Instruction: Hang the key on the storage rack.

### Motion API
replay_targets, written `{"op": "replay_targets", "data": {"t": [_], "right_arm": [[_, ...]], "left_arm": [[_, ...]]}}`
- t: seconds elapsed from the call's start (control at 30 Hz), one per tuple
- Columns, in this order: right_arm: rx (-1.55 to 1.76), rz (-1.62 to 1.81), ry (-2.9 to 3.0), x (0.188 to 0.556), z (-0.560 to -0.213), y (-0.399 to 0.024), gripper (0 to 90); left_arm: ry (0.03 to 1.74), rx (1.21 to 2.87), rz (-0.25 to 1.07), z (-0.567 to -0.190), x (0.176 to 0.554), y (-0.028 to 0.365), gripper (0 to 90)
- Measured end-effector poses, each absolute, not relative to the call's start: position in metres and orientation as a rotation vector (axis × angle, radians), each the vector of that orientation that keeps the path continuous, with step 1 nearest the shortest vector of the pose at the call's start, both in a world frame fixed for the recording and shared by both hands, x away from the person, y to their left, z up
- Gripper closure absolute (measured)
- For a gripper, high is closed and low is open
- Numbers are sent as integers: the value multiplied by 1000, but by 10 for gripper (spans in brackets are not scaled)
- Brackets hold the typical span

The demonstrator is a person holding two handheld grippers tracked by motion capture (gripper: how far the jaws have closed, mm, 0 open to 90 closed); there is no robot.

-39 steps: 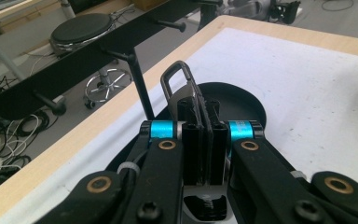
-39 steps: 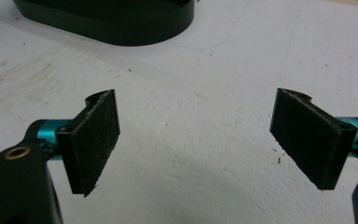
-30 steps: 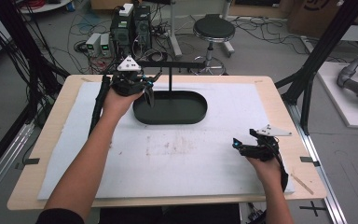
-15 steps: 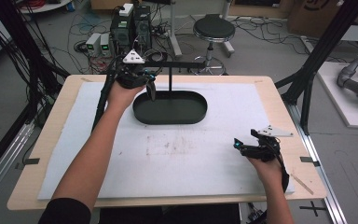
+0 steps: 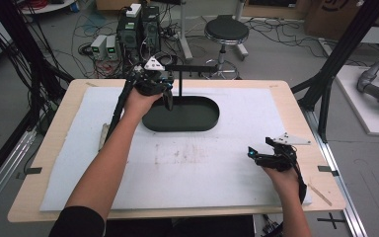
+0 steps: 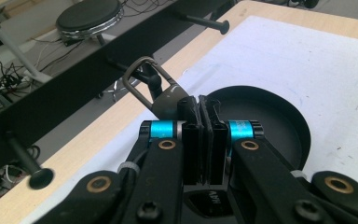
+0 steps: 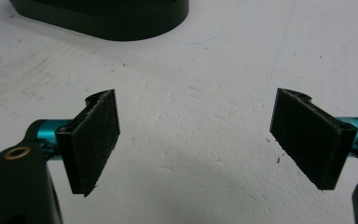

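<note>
A black stand with an oval base [image 5: 192, 118], a thin upright post [image 5: 180, 84] and a crossbar [image 5: 190, 67] sits at the back middle of the table. My left gripper [image 5: 167, 100] hovers over the base's left end, beside the post. In the left gripper view, my left gripper [image 6: 200, 106] is shut on a grey metal clip [image 6: 165, 100]. The clip's wire loop [image 6: 137, 77] sits at a short peg [image 6: 153, 83] of the crossbar [image 6: 74, 88]. My right gripper [image 5: 251, 153] rests low over the white mat at the front right, with its pads [image 7: 95, 140] wide apart and nothing between them.
A white mat [image 5: 227, 163] covers most of the wooden table [image 5: 44, 168]. A small pale object [image 5: 102, 136] lies on the mat's left side, and a thin wooden stick [image 5: 321, 193] lies at the right front edge. Longer pegs [image 6: 209, 23] stick out from the crossbar.
My left hand has carried the clip to the right, from the stand's left side toward the post and crossbar. The right hand has kept still.
</note>
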State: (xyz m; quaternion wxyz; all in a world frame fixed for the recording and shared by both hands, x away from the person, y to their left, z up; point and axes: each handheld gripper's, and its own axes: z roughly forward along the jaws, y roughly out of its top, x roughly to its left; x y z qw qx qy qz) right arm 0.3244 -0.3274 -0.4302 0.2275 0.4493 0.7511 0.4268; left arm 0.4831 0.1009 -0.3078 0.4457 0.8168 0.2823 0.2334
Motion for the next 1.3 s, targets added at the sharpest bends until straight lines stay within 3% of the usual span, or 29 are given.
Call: {"op": "replay_targets", "data": {"t": [0.47, 0.6, 0.87, 1.3], "right_arm": [[1244, 1173, 2063, 323, -431, -330, 162], [1243, 1170, 2064, 323, -431, -329, 162], [1241, 1171, 2072, 323, -431, -327, 162], [1247, 1166, 2082, 323, -432, -326, 162]], "left_arm": [[730, 2037, 533, -319, 493, 101, 843], [741, 2042, 514, -319, 493, 101, 714], [754, 2037, 475, -325, 483, 112, 666], [722, 1989, 361, -333, 444, 144, 468]]}}
